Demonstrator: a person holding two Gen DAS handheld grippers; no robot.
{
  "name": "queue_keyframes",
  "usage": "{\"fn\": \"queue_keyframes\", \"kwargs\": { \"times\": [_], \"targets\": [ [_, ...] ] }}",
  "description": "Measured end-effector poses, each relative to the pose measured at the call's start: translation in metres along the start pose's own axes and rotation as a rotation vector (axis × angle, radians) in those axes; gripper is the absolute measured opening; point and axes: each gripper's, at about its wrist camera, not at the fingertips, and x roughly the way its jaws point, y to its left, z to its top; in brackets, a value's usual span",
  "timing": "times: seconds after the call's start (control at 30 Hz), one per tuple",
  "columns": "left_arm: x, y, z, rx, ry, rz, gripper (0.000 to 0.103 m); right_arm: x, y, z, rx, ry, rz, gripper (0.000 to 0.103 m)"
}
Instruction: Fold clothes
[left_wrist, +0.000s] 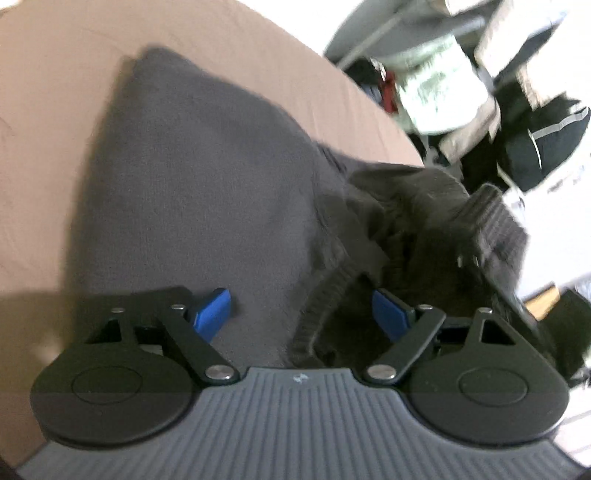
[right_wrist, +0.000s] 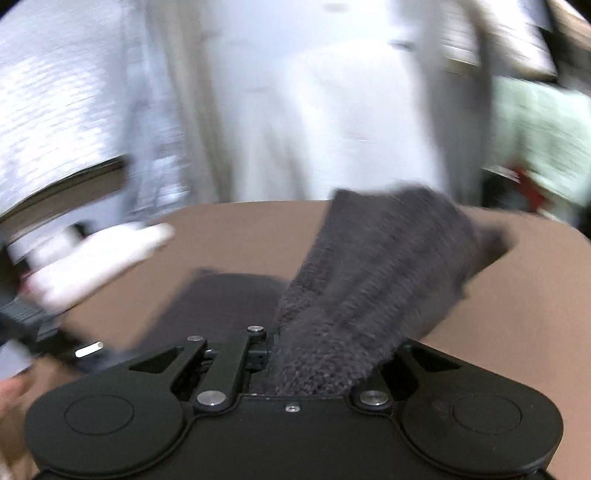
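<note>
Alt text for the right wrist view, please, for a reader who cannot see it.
The right gripper is shut on a strip of dark grey knitted sweater, which rises from its jaws across a brown surface. The background is motion-blurred; a white-gloved hand shows at the left.

The fingertips of the right gripper (right_wrist: 295, 354) are hidden under the dark grey knitted garment (right_wrist: 369, 280) draped over them. The room behind the brown cloth-covered surface (right_wrist: 236, 236) is smeared by motion blur. In the left wrist view, the heaped bags and boxes (left_wrist: 480, 92) are blurred beyond recognition.
</note>
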Motion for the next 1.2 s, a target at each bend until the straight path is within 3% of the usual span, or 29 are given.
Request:
{"fn": "queue_keyframes", "kwargs": {
  "times": [0.07,0.13,0.2,0.23,0.33,0.5,0.57,0.7,0.8,0.9,0.97,1.07,1.2],
  "targets": [
    [-0.012,0.008,0.003,0.018,-0.047,0.067,0.084,0.004,0.041,0.000,-0.133,0.005,0.105,0.013],
    [-0.016,0.015,0.006,0.057,-0.067,0.168,0.084,0.016,0.076,-0.017,-0.261,0.070,0.184,0.013],
    [-0.012,0.022,0.005,0.109,-0.079,0.267,0.082,0.035,0.085,-0.037,-0.265,0.153,0.180,0.013],
    [-0.010,0.029,0.005,0.099,-0.066,0.270,0.082,0.045,0.089,-0.048,-0.265,0.195,0.177,0.013],
    [-0.003,0.047,0.005,0.014,-0.025,0.210,0.082,0.055,0.088,-0.058,-0.253,0.234,0.152,0.013],
    [-0.007,0.045,0.007,0.012,-0.049,0.157,0.082,0.059,0.087,-0.043,-0.245,0.222,0.111,0.013],
    [-0.014,0.044,0.008,-0.005,-0.069,0.109,0.082,0.052,0.088,-0.033,-0.237,0.176,0.105,0.013],
    [-0.032,0.043,0.012,-0.010,-0.110,0.066,0.082,0.030,0.085,0.005,-0.182,0.047,0.181,0.013],
    [-0.044,0.048,0.018,-0.039,-0.131,0.010,0.083,0.037,0.104,0.015,-0.324,0.098,0.167,0.013],
    [-0.052,0.063,0.021,-0.084,-0.128,-0.044,0.084,0.054,0.110,-0.006,-0.389,0.195,0.145,0.013],
    [-0.047,0.070,0.022,-0.094,-0.105,-0.052,0.084,0.064,0.107,-0.021,-0.389,0.239,0.101,0.013],
    [-0.031,0.072,0.017,-0.078,-0.069,0.000,0.084,0.065,0.097,-0.025,-0.353,0.261,0.048,0.013],
    [-0.020,0.058,0.012,-0.019,-0.068,0.028,0.084,0.042,0.061,0.005,-0.166,0.157,-0.015,0.013]
  ]
}}
